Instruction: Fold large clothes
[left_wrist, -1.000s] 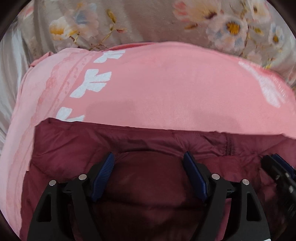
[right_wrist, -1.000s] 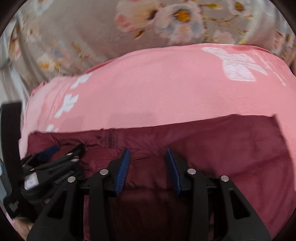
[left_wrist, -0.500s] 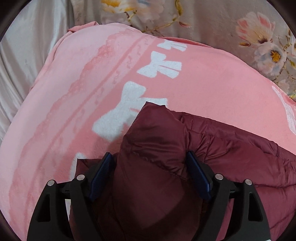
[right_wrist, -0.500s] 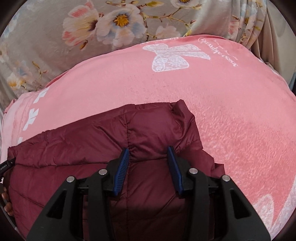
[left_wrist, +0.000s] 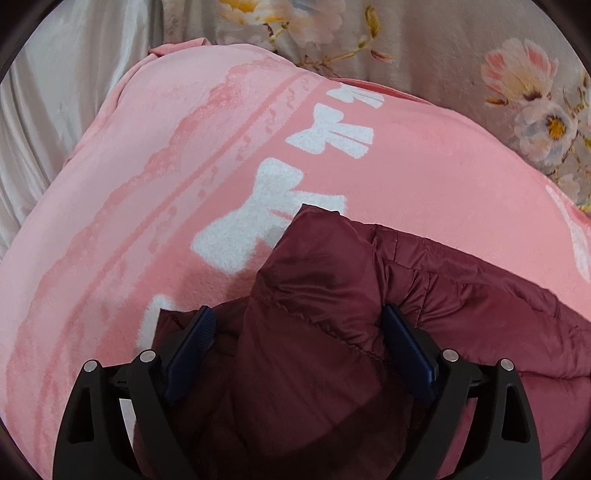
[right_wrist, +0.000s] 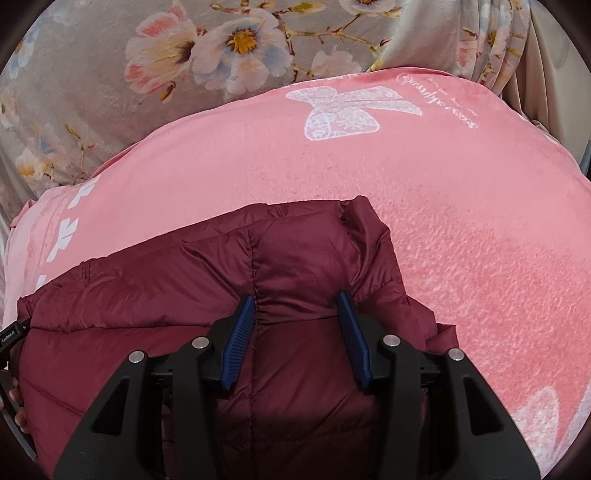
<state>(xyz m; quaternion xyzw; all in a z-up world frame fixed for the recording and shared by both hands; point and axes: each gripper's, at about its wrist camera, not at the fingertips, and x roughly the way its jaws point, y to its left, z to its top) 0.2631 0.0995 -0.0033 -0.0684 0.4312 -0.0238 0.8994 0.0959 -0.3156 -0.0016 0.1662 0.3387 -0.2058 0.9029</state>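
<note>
A maroon puffer jacket (left_wrist: 461, 314) lies on a pink blanket (left_wrist: 184, 166) printed with white bows. My left gripper (left_wrist: 299, 325) is shut on a bunched corner of the jacket at its left end, padded fabric filling the space between the blue pads. My right gripper (right_wrist: 297, 306) is shut on the jacket (right_wrist: 147, 295) at its right end, beside a quilted seam. The blanket also shows in the right wrist view (right_wrist: 461, 221). The fabric below each gripper is hidden by the black fingers.
A grey floral cover (right_wrist: 110, 74) lies beyond the blanket's far edge and also shows in the left wrist view (left_wrist: 480, 55). Pale satin cloth (left_wrist: 48, 110) hangs at the far left. A beige curtain (right_wrist: 543, 62) is at the far right.
Both grippers have moved apart to the jacket's two ends, each holding fabric. The jacket now stretches between them, and the other gripper has left each view.
</note>
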